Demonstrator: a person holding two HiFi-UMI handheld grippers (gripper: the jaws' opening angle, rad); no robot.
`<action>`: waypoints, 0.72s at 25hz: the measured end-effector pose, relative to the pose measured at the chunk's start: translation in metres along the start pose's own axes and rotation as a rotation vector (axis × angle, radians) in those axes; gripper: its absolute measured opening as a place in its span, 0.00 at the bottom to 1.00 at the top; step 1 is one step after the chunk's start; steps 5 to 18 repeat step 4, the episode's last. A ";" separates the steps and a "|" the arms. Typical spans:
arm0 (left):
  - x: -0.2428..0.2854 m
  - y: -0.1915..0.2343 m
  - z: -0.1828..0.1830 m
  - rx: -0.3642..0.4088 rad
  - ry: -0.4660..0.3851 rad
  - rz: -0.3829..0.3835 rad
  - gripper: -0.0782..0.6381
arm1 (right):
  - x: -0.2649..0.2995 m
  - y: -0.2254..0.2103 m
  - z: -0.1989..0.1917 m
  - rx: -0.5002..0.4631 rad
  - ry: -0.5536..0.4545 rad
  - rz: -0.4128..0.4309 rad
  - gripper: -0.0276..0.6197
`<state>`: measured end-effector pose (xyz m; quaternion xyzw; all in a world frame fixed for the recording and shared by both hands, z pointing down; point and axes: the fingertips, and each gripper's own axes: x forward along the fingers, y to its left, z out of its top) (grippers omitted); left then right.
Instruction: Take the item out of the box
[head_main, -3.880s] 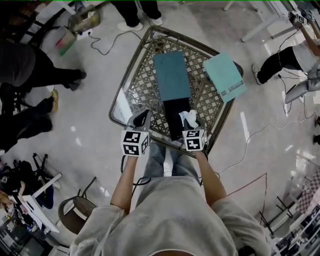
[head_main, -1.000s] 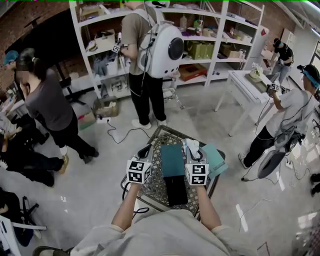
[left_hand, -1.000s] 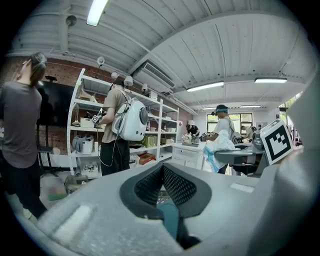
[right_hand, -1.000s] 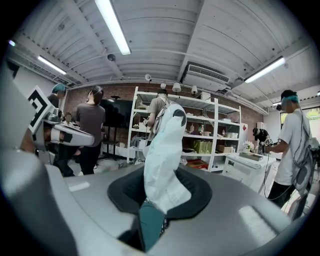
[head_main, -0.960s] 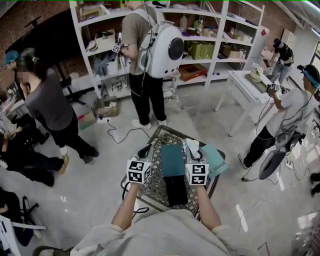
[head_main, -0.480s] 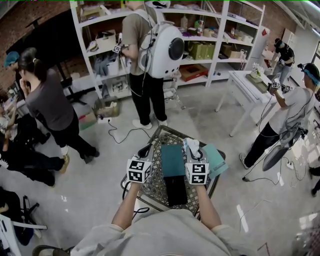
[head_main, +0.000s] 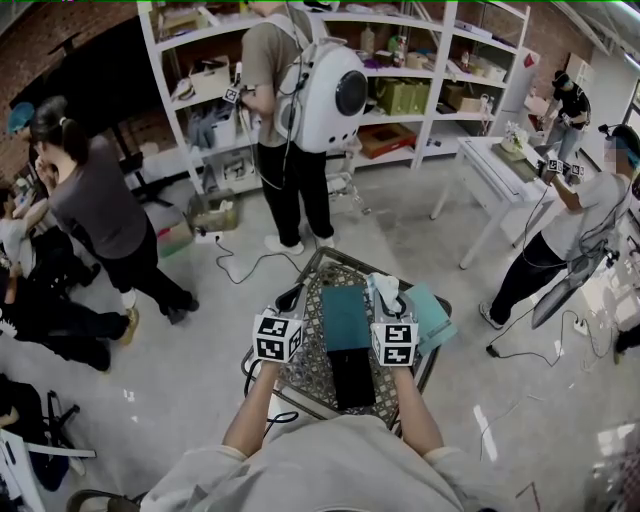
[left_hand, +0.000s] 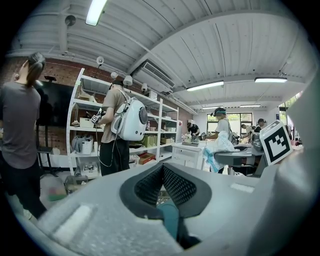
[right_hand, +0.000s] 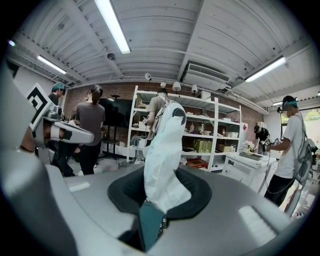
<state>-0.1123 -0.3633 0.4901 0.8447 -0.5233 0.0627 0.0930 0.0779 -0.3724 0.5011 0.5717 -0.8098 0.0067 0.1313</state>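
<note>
I hold both grippers up over a metal lattice table. My right gripper is shut on a white crumpled bag-like item, which sticks up from between the jaws. My left gripper is shut, with its black pads meeting and nothing between them. On the table between the grippers lies a dark teal box. A black rectangular piece lies just nearer to me. A lighter teal lid rests at the table's right edge.
A person with a white backpack stands just beyond the table, before white shelves. Other people are at the left and right. A white table stands at the right, and cables run over the floor.
Since the oldest frame the head view has tipped up from the table to the room, and both grippers now point forward. Over the last second only the bystanders shift slightly.
</note>
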 end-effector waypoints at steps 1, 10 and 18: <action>0.001 0.000 0.000 0.000 0.001 -0.002 0.11 | 0.000 0.000 -0.001 0.001 0.003 0.000 0.16; 0.002 -0.001 0.000 0.000 0.004 -0.004 0.11 | 0.001 0.000 -0.001 0.001 0.006 0.002 0.16; 0.002 -0.001 0.000 0.000 0.004 -0.004 0.11 | 0.001 0.000 -0.001 0.001 0.006 0.002 0.16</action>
